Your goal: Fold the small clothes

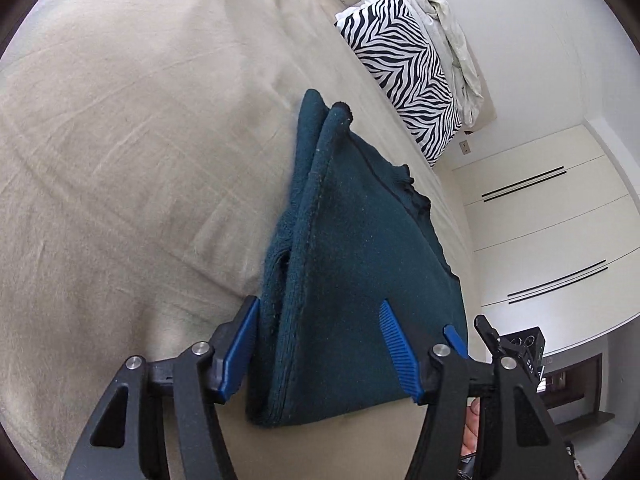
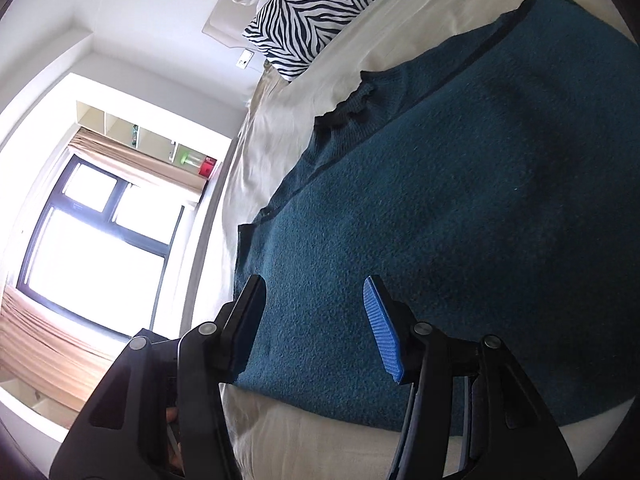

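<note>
The teal knit garment [image 1: 352,264] lies on the bed [image 1: 120,140], already doubled over: from the left wrist view a stacked fold edge of at least two layers runs straight ahead of the left claw [image 1: 320,344], between its blue pads. The left claw's fingers stand apart, one on each side of that thick edge, and nothing shows them pinching it. The right claw [image 2: 316,328] also stands apart, its fingers straddling the near hem of the garment's flat top layer [image 2: 460,200]; whether its tips touch the cloth I cannot tell.

The likeliest failure is a partial grab. If the left claw closes on the stacked edge just ahead of it, it may take only the upper layer, and lifting then peels the fold open instead of carrying it over. The knit is thick and soft, so the pads could also slip off under load.

The right claw sits at the very hem, close to the bed's near edge. A shallow bite there may let the cloth slide out, and a deep push could catch the beige sheet underneath and drag it up with the garment.

If the two claws lift unevenly, the fold will skew. The ribbed cuff or neck piece [image 2: 352,108] far ahead and left of the right claw lies loose and could flop out of the fold.

The zebra pillow [image 1: 404,72] lies well beyond both claws and seems no obstacle.
</note>
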Demonstrator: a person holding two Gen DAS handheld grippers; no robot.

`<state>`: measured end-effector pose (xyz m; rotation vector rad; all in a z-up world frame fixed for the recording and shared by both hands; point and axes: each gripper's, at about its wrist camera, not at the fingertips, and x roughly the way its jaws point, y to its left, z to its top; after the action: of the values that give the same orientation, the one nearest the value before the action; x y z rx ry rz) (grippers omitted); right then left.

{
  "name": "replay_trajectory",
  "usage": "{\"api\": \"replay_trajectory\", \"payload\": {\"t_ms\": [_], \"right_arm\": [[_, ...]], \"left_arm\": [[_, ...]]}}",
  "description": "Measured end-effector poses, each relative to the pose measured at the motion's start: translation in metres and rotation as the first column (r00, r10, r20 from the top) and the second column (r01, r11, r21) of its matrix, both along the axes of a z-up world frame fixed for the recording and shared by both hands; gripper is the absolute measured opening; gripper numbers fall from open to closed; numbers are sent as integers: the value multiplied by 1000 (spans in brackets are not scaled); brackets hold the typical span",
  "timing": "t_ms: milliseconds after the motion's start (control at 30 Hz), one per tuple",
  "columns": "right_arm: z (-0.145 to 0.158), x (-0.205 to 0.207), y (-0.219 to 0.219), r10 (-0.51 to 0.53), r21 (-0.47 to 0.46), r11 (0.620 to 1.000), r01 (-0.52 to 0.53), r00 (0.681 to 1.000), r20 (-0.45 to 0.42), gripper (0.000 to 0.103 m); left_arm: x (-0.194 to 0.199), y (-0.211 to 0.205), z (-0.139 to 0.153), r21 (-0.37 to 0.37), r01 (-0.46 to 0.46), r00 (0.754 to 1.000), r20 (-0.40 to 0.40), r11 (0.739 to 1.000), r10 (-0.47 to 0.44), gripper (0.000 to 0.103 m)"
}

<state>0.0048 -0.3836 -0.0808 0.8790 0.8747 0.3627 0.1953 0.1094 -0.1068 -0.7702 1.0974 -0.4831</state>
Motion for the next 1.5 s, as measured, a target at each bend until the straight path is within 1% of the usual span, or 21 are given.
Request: {"api": "replay_trajectory", "payload": {"t_ms": [100, 200, 233, 300, 367, 433, 500, 533, 567, 633, 733, 833, 933, 1000, 1067, 1167, 1233, 1300, 1367, 1433, 1500], "right_arm": [[2, 4, 12, 37, 14, 999, -37, 999, -1, 51], [5, 9, 20, 60, 35, 998, -60, 998, -3, 51], [6, 10, 23, 68, 39, 997, -68, 998, -2, 51], [7, 16, 29, 84, 48, 995, -84, 996, -5, 51], [6, 24, 35, 98, 58, 994, -97, 995, -15, 51], [4, 33, 43, 113, 65, 992, -111, 993, -25, 51], [2, 41, 52, 134, 68, 989, -131, 990, -34, 51], [2, 46, 57, 147, 67, 987, -144, 988, -39, 51], [2, 52, 64, 163, 66, 985, -160, 986, -43, 51], [1, 62, 76, 193, 59, 980, -190, 980, -54, 51], [-6, 80, 91, 229, 56, 973, -224, 970, -82, 51], [-21, 93, 102, 248, 24, 969, -247, 959, -137, 49], [-27, 97, 103, 243, 7, 970, -244, 962, -127, 46], [-29, 97, 104, 243, 6, 970, -244, 962, -124, 45], [-32, 98, 102, 249, 28, 969, -247, 960, -126, 45], [-33, 99, 90, 251, 125, 964, -234, 958, -140, 48], [-30, 98, 73, 221, 197, 961, -192, 966, -135, 51], [-24, 95, 50, 187, 255, 955, -155, 976, -110, 57], [-18, 93, 24, 163, 306, 943, -128, 982, -91, 65], [-15, 91, -5, 146, 356, 928, -107, 986, -82, 66], [-11, 88, -36, 125, 398, 913, -88, 990, -68, 69]], "left_arm": [[15, -4, -8, -30, 39, 999, -37, 999, -40, 63], [21, 1, -15, -106, 28, 997, -70, 994, -35, 63], [22, 1, -16, -116, 30, 997, -71, 993, -38, 63], [21, -2, -15, -104, 42, 997, -61, 994, -49, 61], [19, -6, -16, -103, 56, 997, -54, 993, -62, 55], [16, -3, -20, -138, 60, 995, -65, 989, -69, 52], [17, -2, -22, -155, 55, 995, -74, 986, -67, 47], [17, -2, -24, -157, 55, 995, -77, 986, -68, 41], [17, -1, -25, -153, 53, 994, -82, 987, -66, 29], [18, 2, -33, -158, 37, 993, -102, 987, -53, 12], [16, 10, -40, -209, 11, 993, -111, 978, -35, 12], [15, 10, -38, -201, 5, 994, -105, 980, -27, 12], [13, 10, -34, -201, -8, 995, -98, 980, -12, 11], [12, 8, -28, -193, -13, 996, -87, 981, -4, 11], [10, 2, -16, -185, -11, 998, -68, 983, -2, 11], [10, -13, 14, -136, 19, 1000, -11, 990, -21, 11], [11, -31, 38, -88, 55, 998, 43, 995, -51, 11], [13, -57, 64, -42, 100, 991, 93, 994, -95, 11], [11, -92, 85, 3, 157, 978, 140, 988, -156, 11], [10, -133, 98, 30, 216, 961, 169, 976, -218, 11], [8, -180, 101, 66, 278, 941, 181, 958, -286, 11]]}}
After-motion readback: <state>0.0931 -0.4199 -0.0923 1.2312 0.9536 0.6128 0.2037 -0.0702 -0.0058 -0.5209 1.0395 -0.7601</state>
